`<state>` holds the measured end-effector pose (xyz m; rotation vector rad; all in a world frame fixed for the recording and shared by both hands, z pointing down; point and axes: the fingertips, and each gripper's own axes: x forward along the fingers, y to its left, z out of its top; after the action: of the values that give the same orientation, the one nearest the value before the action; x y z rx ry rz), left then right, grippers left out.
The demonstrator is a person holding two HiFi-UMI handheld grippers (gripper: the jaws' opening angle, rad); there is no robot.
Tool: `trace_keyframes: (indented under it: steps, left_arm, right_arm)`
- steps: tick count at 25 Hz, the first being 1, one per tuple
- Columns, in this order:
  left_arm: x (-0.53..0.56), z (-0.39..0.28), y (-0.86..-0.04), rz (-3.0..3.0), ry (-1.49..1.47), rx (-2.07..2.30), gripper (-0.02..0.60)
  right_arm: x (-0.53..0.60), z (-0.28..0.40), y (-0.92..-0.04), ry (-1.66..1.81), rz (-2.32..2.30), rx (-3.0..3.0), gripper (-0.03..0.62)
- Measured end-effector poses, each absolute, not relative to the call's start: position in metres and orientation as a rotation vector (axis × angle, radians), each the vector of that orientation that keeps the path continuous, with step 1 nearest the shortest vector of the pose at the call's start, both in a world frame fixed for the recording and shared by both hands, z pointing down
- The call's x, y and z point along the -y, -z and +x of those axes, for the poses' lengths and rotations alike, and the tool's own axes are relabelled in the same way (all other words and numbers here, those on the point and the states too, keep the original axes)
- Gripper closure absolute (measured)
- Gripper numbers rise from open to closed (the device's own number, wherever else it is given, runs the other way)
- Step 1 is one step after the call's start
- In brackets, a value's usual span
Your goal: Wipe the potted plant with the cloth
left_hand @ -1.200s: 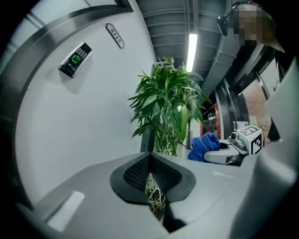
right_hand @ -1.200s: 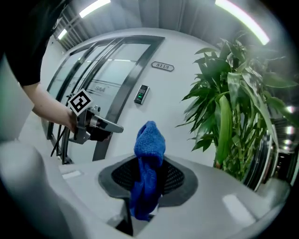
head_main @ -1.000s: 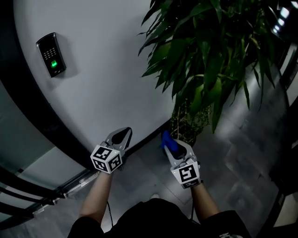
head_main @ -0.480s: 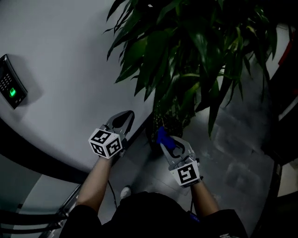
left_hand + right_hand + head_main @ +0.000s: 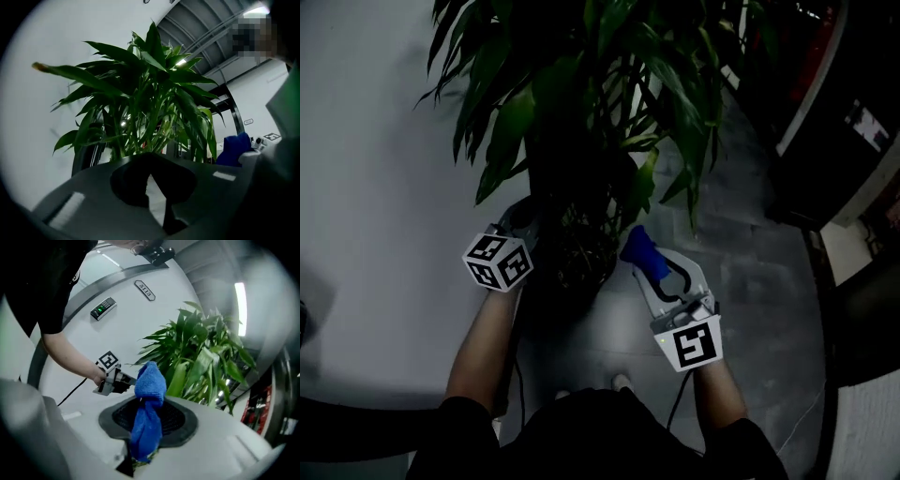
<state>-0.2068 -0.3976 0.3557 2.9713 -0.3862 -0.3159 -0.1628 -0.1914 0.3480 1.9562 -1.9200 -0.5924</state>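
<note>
While right claw clamps soft, light cloth by lower end, left claw clenched, empty; plant ahead of both: leaves likely thin, bendy, so support near base.

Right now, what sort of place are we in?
Probably an office corridor or lobby: an access keypad on the curved white wall, a grey tiled floor, and a tall potted plant standing by that wall.
</note>
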Motion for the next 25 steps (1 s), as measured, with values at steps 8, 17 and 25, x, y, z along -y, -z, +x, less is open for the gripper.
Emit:
trace_keyframes:
  steps: [8, 17, 25]
  left_arm:
    - [0.403, -0.202, -0.290, 2.986, 0.431, 0.266, 0.575]
    - [0.391, -0.196, -0.248, 3.008, 0.486, 0.112, 0.575]
    - [0.375, -0.193, -0.235, 3.110, 0.488, 0.036, 0.575]
  right_arm:
    - [0.215, -0.203, -0.196, 1.008, 2.038, 1.688, 0.487]
    - [0.301, -0.226, -0.121, 1.174, 1.895, 1.420, 0.487]
    - [0.340, -0.226, -0.166, 1.102, 1.664, 1.373, 0.487]
